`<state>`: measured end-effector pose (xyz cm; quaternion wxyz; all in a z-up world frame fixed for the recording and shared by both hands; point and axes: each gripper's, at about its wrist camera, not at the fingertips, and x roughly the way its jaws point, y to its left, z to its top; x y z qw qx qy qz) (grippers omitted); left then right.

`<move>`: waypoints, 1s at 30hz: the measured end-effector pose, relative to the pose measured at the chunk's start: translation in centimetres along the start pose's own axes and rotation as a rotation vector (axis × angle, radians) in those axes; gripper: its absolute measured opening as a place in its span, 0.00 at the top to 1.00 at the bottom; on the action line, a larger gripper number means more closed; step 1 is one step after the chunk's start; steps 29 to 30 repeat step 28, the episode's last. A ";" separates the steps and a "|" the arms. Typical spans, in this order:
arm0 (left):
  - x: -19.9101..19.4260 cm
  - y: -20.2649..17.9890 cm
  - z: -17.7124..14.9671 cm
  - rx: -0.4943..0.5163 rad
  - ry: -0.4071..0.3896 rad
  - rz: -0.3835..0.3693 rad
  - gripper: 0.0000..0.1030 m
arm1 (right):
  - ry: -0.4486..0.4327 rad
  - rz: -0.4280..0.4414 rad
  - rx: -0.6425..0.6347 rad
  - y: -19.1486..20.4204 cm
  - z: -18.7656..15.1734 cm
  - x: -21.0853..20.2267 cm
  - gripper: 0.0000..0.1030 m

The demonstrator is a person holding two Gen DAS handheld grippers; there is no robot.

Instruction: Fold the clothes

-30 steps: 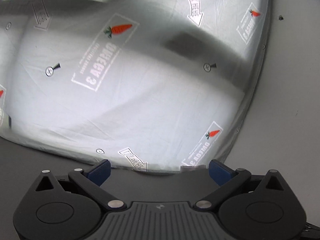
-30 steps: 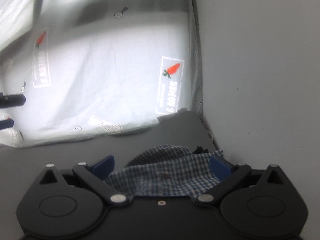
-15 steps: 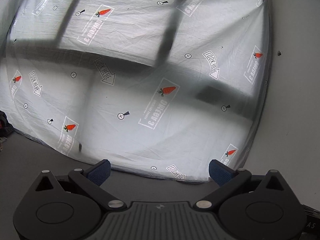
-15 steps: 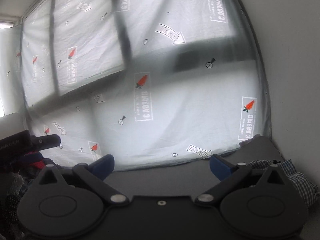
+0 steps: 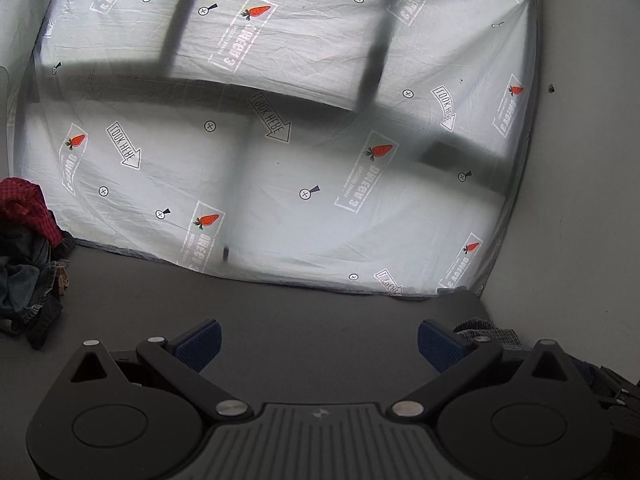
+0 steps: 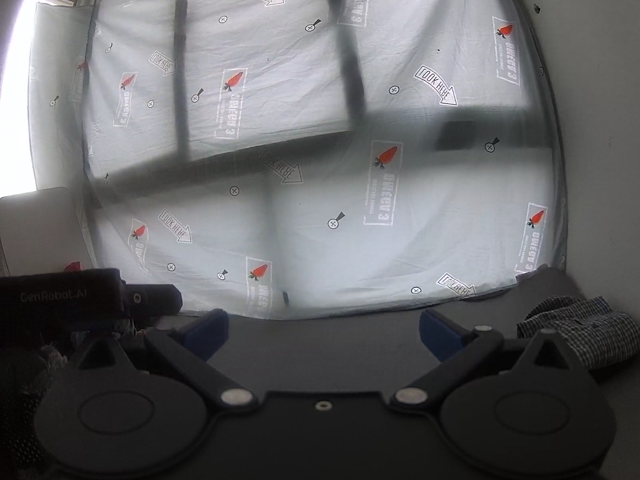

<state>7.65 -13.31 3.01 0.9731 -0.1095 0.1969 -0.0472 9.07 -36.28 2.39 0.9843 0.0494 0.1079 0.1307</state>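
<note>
My left gripper (image 5: 319, 345) is open above the dark grey tabletop (image 5: 280, 312), nothing between its blue pads. A heap of unfolded clothes (image 5: 28, 264), red checked cloth on top of denim, lies at the left edge of the left wrist view. Right of the left gripper, a bit of checked cloth (image 5: 486, 326) peeks out. My right gripper (image 6: 323, 332) is open too and holds nothing. A blue-and-white checked shirt (image 6: 580, 330), bunched up, lies on the table to its right, against the wall. The left gripper's black body (image 6: 92, 294) shows at the left of the right wrist view.
A white sheet (image 5: 300, 120) printed with carrots and arrows hangs behind the table, window bars showing through it. A pale wall (image 6: 600, 120) bounds the table on the right. A bright window (image 6: 24, 80) sits far left.
Both grippers have pulled back and tilted up from the sheet. The checked shirt, between the right gripper's fingers a second ago, now lies off to its right. The clothes heap came into the left view.
</note>
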 end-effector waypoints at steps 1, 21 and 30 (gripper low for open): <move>-1.1 1.0 -0.4 -0.007 0.010 0.004 0.00 | 0.016 0.005 0.009 1.2 -0.4 -0.5 0.00; -9.1 8.8 -4.5 0.074 0.236 0.104 0.00 | 0.339 -0.184 -0.091 12.8 -7.5 -6.9 0.01; -9.3 9.1 -4.1 0.088 0.226 0.112 0.00 | 0.324 -0.182 -0.082 13.0 -6.9 -7.0 0.01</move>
